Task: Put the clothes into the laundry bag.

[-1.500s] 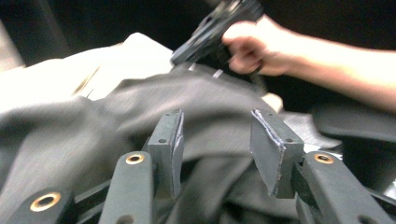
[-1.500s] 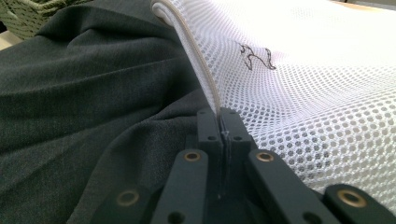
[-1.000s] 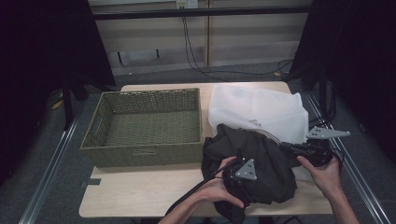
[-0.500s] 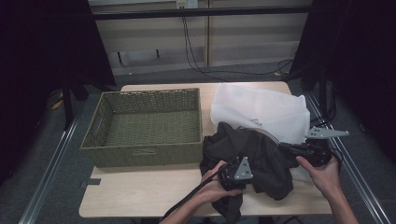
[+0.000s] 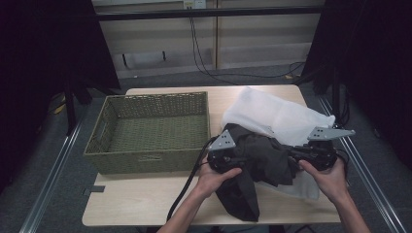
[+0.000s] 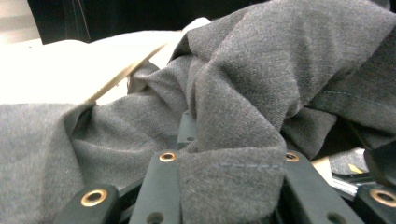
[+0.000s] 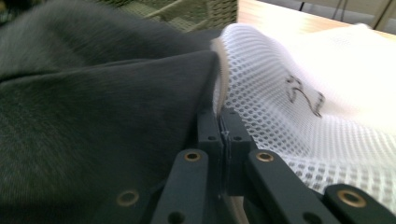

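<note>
Dark garment [image 5: 262, 158] folds between left hand-held gripper [image 6: 231, 186] jaws; overhead, bunched.

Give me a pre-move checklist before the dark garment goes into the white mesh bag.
1. Left tool gripping the dark garment: ok, its jaws have just been closing and a fold sits between them.
2. Right tool shut on the edge of the mesh bag: ok.
3. Bag mouth held open: cannot tell.
4. Garment lifted free of the table: not ok, one end hangs onto it.
5. Basket out of the way: ok, beside the work.
</note>
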The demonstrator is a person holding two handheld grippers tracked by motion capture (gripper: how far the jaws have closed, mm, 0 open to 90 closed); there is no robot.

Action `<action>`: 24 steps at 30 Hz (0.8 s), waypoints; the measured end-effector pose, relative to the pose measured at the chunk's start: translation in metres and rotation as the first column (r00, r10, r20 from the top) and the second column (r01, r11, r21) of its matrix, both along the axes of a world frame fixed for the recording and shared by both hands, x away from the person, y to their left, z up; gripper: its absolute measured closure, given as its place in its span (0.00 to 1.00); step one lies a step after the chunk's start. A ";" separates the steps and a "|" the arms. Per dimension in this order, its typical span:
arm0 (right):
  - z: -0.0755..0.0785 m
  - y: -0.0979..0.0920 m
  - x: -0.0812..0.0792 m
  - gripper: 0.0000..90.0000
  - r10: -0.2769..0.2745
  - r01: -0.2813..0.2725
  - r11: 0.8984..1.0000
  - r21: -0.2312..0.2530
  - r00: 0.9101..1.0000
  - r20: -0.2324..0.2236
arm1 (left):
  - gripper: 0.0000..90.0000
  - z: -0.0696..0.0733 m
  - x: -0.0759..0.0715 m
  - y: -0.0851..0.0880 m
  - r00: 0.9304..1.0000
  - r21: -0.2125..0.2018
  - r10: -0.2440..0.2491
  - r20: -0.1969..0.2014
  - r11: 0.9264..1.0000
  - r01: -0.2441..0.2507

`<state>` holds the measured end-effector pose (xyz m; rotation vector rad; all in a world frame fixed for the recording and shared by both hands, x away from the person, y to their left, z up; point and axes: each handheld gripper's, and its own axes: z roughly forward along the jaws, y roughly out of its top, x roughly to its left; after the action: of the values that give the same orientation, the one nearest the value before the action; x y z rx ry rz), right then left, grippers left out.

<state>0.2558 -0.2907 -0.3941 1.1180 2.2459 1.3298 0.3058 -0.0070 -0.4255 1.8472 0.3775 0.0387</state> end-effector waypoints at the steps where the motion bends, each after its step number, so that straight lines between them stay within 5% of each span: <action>1: 0.000 0.000 0.000 0.99 0.000 0.000 1.000 0.000 1.000 0.000 | 0.82 0.000 0.000 0.000 1.000 0.000 0.000 0.000 1.000 0.000; 5: -0.006 0.010 0.004 0.99 -0.003 0.002 1.000 -0.029 1.000 -0.028 | 0.82 0.001 0.010 -0.019 1.000 0.061 0.004 0.007 0.998 -0.004; 11: -0.010 0.000 0.003 0.99 -0.047 0.047 0.999 -0.013 0.998 -0.034 | 0.82 -0.042 0.019 -0.051 0.997 0.153 -0.021 -0.071 0.988 0.032; 12: -0.007 -0.002 0.001 0.99 -0.038 0.039 0.999 0.020 0.999 -0.029 | 0.82 -0.046 0.020 -0.054 0.996 0.161 -0.021 -0.083 0.986 0.034; 14: -0.005 -0.002 -0.001 0.99 -0.035 0.036 0.999 0.027 0.999 -0.023 | 0.82 -0.056 0.019 -0.064 0.997 0.192 -0.006 -0.071 0.981 0.020; 24: 0.009 0.009 -0.026 0.99 0.016 -0.017 1.000 0.023 1.000 0.014 | 0.82 -0.062 0.025 -0.068 0.987 0.156 0.095 -0.133 0.985 -0.073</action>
<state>0.2299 -0.2817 -0.3854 1.0968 2.2402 1.3694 0.3305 -0.0752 -0.4880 1.9881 0.5638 -0.0047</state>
